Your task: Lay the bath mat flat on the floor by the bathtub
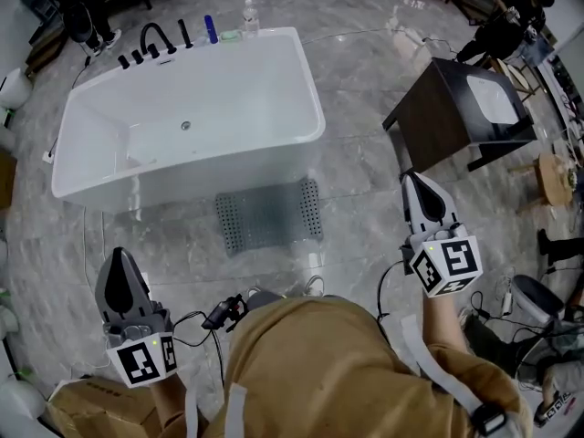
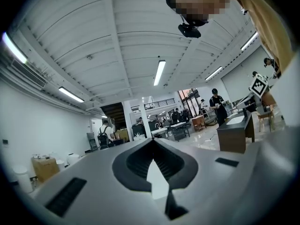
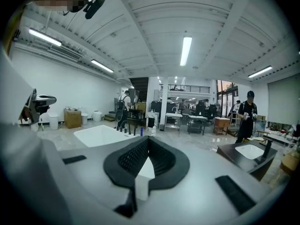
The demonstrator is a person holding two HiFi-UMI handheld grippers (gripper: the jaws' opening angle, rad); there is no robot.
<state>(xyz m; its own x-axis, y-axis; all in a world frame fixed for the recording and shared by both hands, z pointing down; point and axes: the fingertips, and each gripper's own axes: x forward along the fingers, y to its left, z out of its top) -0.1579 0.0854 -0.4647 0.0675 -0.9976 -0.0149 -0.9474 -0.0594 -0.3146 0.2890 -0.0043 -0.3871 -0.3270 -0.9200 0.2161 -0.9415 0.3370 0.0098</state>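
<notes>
A grey perforated bath mat [image 1: 269, 213] lies flat on the marble floor against the near side of the white bathtub [image 1: 187, 117]. My left gripper [image 1: 119, 265] is held low at the left, well short of the mat, jaws shut and empty. My right gripper [image 1: 418, 190] is raised at the right, beside the dark vanity, also shut with nothing in it. In the left gripper view the closed jaws [image 2: 152, 142] point up toward the ceiling and hall. The closed jaws [image 3: 148, 139] in the right gripper view point across the room, with the bathtub [image 3: 101, 135] at the left.
A dark vanity with a white basin [image 1: 465, 112] stands right of the tub. Black taps and bottles [image 1: 182, 36] line the tub's far rim. A cardboard box [image 1: 91, 409] sits at the lower left; cables lie near the person's feet. People stand at the far corners.
</notes>
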